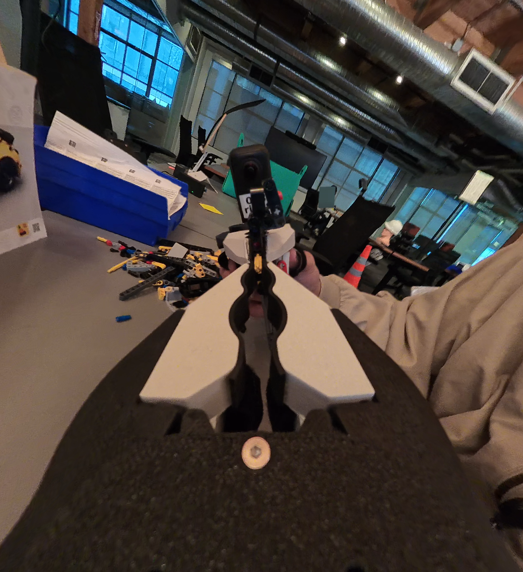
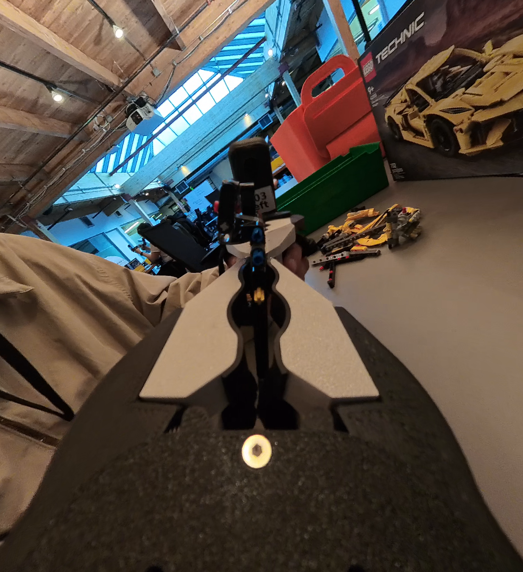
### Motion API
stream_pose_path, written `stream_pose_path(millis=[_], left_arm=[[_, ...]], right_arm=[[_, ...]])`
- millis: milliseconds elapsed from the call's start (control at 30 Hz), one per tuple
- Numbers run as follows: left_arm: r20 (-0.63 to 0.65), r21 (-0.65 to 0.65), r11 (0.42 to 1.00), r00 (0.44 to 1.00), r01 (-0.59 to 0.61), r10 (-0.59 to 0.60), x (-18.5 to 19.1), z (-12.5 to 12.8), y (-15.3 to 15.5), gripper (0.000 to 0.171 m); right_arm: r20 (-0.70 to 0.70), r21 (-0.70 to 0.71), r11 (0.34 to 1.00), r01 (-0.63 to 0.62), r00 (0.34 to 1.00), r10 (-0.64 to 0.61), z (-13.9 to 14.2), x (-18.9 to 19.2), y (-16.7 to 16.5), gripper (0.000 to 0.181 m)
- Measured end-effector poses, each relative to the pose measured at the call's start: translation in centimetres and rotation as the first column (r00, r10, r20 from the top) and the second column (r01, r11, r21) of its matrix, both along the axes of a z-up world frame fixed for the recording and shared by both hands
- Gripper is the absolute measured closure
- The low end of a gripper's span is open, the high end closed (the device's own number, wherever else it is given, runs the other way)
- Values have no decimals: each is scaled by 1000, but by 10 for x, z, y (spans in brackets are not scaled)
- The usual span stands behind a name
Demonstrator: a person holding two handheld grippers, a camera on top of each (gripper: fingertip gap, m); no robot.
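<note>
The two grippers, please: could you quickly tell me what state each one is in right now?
Left gripper: shut on a black assembly of building parts.
Right gripper: shut on the same black assembly, from the opposite end.

Open-plan office loft: glass partitions [image 1: 331,139], desks [image 1: 402,263], exposed ductwork [image 1: 393,40].

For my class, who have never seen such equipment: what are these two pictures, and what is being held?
A person holds two hand grippers, each carrying a camera looking along its white fingers. The left gripper and right gripper face each other, both shut on one thin black toy-brick assembly with blue and yellow pins. On the grey table lie loose building pieces, a blue bin holding papers, a green bin, a red carry case and a kit box picturing a yellow car.
</note>
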State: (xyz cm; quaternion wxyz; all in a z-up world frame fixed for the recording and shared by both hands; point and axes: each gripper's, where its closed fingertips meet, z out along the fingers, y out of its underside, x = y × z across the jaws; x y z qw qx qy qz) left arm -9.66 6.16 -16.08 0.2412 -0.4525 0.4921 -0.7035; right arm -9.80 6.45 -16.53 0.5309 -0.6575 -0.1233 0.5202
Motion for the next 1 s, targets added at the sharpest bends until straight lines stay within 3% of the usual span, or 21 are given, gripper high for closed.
stream_pose_path(millis=[633,700,767,833,900,933,1000], left_arm=[[28,114,993,999,36,-40,-10,-2,-5,169],[77,73,997,997,2,-8,-19,8,11,169],[201,-139,988,975,-71,98,-53,37,69,170],[241,-197,971,953,-135,181,-77,46,107,170],[220,-217,967,958,-134,182,-72,42,111,169],[192,-197,970,964,-145,183,-65,35,107,170],[165,-173,977,974,-124,153,-57,28,95,169]], right_arm=[[33,-32,998,-48,998,49,1,-1,-8,177],[2,-14,1000,-19,1000,20,7,10,-8,175],[-228,41,989,142,965,-129,37,82,-19,176],[-133,43,968,247,962,-240,29,112,-27,176],[-74,-5,983,181,981,-181,17,96,-22,176],[42,-66,984,167,986,-164,-3,82,-13,176],[265,-220,973,77,964,-16,-52,41,-7,176]])
